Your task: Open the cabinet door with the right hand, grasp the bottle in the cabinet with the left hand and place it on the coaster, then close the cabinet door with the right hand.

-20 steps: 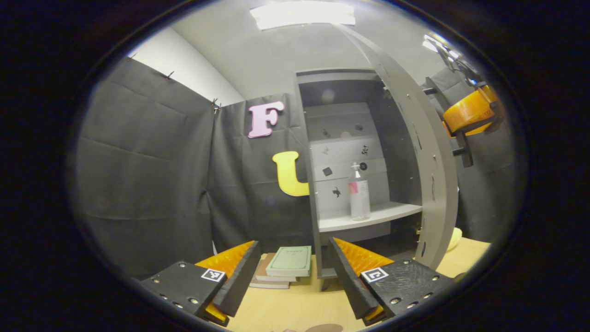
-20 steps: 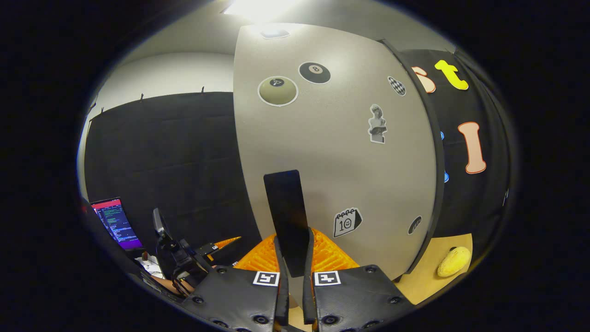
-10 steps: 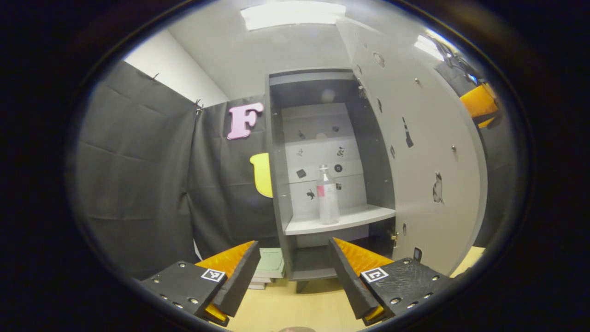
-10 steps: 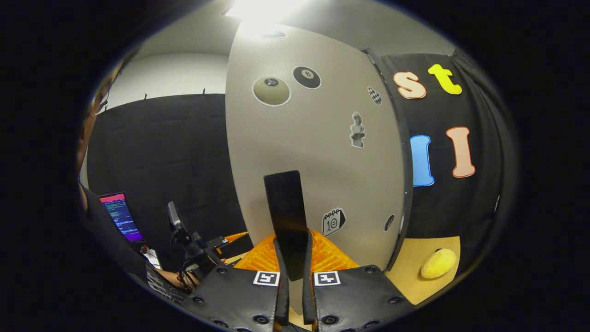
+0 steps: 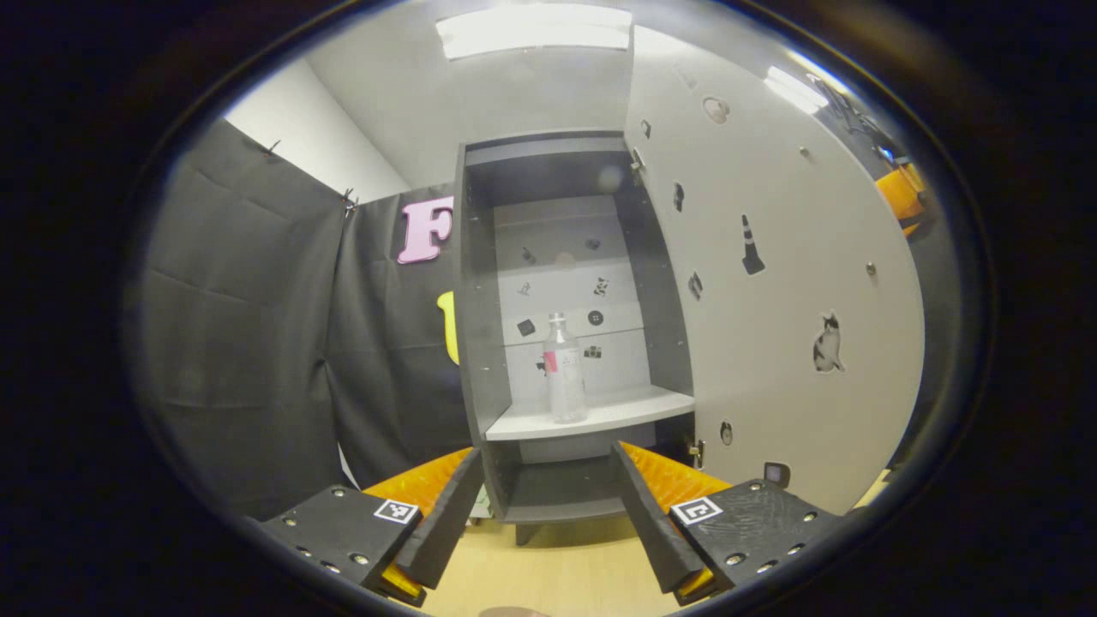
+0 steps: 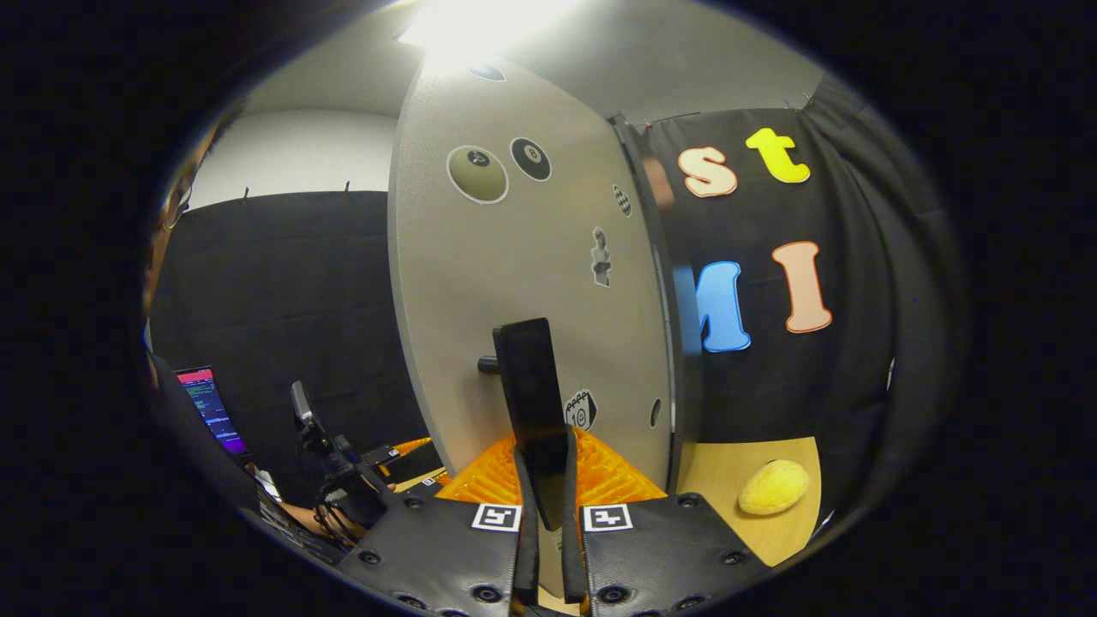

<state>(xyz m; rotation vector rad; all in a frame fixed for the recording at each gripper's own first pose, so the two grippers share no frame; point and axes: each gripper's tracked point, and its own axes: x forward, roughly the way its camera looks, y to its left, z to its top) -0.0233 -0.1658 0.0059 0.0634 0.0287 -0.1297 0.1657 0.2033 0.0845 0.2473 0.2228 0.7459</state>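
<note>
Now, reading each view from its left side across:

Left claw [image 5: 542, 501]: released, fingers spread wide and grasping nothing, low over the tan surface [image 5: 548, 570] in front of the cabinet [image 5: 480, 326].
Bottle [image 5: 564, 368]: upright on the pale shelf [image 5: 591, 416] inside the cabinet, well apart from the left claw (clear body, a pink patch on its side).
Cabinet door [image 5: 771, 291]: swung open to the right of the bottle, its inner face dotted with small stickers.
Other claw in the right gripper view [image 6: 403, 452]: seen at lower left with the hand holding it.
Right claw [image 6: 543, 480]: clenched on the door handle [image 6: 531, 394], a dark upright bar gripped between both fingers.
Door's outer face [image 6: 514, 283]: carries ball stickers near the top.
Yellow object [image 6: 774, 486]: lies on the surface at lower right (its kind is unclear).
</note>
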